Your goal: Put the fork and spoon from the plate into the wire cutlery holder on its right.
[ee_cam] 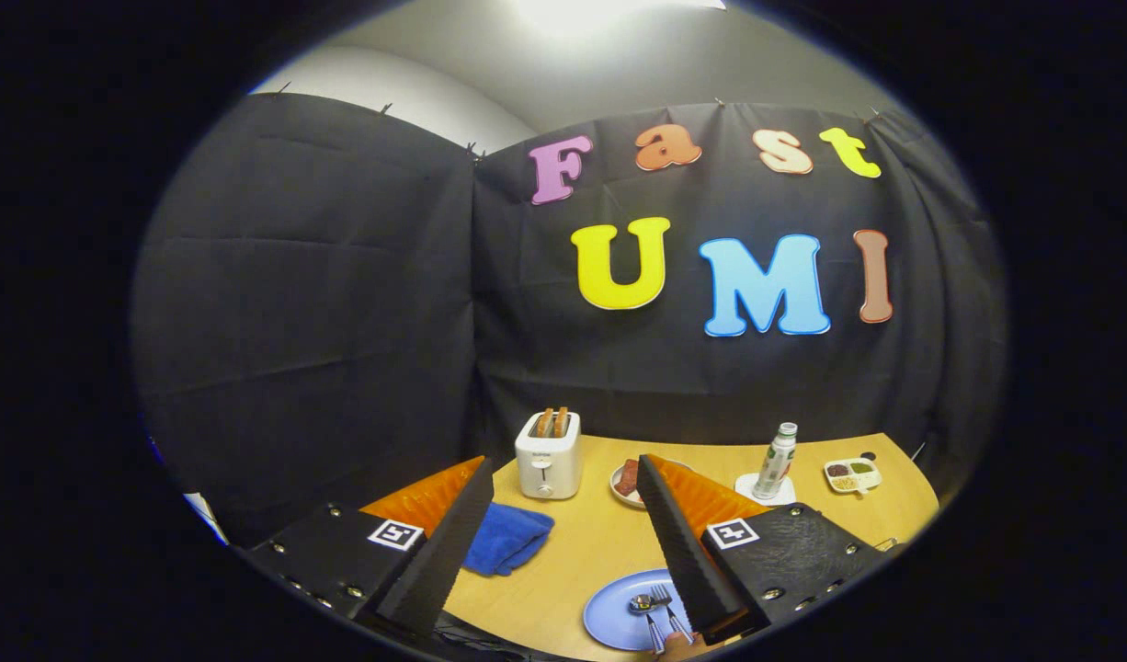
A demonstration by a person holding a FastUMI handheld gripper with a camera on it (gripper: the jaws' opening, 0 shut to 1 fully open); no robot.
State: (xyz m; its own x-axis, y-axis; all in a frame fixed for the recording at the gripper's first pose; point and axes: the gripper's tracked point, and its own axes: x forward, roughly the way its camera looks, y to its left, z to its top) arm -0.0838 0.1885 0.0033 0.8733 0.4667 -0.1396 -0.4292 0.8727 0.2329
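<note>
Gripper (563, 542) held high with fingers spread wide, gripping nothing, likely for overview. Fork (666, 609) and spoon (643, 604) lying together on blue plate (609, 618), low between fingers near the right one. Wire holder not identifiable. Toaster (549, 454) beyond.

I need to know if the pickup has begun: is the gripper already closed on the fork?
No. The gripper is open above the table, and the fork lies with the spoon on the blue plate.
</note>
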